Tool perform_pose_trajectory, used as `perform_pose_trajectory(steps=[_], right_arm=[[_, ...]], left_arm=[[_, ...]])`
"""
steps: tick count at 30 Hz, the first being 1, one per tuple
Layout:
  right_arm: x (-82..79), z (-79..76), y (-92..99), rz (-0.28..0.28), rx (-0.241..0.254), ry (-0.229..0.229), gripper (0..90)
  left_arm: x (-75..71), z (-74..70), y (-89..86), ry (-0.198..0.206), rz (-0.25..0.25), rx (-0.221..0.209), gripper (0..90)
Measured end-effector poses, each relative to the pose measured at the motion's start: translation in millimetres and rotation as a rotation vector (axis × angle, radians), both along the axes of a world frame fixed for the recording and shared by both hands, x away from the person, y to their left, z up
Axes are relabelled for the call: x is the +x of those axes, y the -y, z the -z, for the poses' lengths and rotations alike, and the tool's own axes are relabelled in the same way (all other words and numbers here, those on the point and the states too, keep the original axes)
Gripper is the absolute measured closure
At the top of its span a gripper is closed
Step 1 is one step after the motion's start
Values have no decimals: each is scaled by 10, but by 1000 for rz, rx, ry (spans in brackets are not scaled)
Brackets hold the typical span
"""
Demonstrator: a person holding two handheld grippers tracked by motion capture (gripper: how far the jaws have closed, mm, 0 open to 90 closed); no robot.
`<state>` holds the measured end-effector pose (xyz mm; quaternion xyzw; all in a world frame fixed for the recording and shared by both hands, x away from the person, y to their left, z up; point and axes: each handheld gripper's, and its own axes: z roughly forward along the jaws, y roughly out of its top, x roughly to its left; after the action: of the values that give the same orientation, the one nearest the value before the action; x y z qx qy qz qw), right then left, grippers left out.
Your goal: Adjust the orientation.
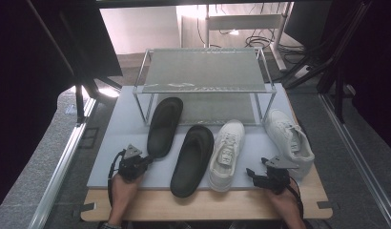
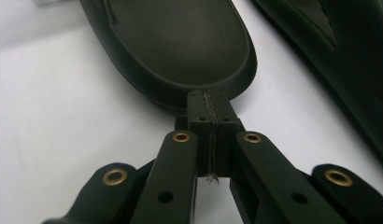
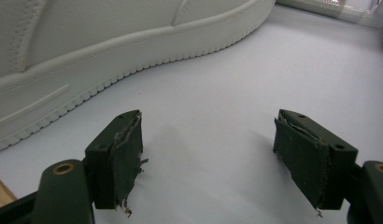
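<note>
Left gripper: jaws closed pad to pad, nothing between them, tips touching the heel of the left black slipper.
Right gripper: jaws wide apart, empty, just beside the right white sneaker.
Left black slipper: on the desk, toe under the shoe rack.

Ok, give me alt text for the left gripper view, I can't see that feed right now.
The left gripper has its jaws shut together, their tips at the rounded end of a black slipper lying on the pale mat. Whether the tips touch it cannot be told. The edge of a second black slipper runs along the upper right.
</note>
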<state>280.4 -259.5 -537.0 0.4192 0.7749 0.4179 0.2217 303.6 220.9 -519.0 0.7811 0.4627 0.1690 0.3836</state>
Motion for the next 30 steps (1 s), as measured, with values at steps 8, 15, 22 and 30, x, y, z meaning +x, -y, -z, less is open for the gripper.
perform_pose_trajectory(steps=[8, 15, 22, 30], right_arm=[[0, 0, 0, 0, 0, 0, 242], [0, 0, 0, 0, 0, 0, 242], [0, 0, 1, 0, 1, 0, 242], [1, 0, 1, 0, 1, 0, 242]], left_arm=[[104, 9, 112, 13, 2, 6, 891], [197, 12, 199, 34, -6, 11, 891], [267, -16, 237, 61, -24, 1, 891], [375, -53, 250, 85, -48, -4, 892]])
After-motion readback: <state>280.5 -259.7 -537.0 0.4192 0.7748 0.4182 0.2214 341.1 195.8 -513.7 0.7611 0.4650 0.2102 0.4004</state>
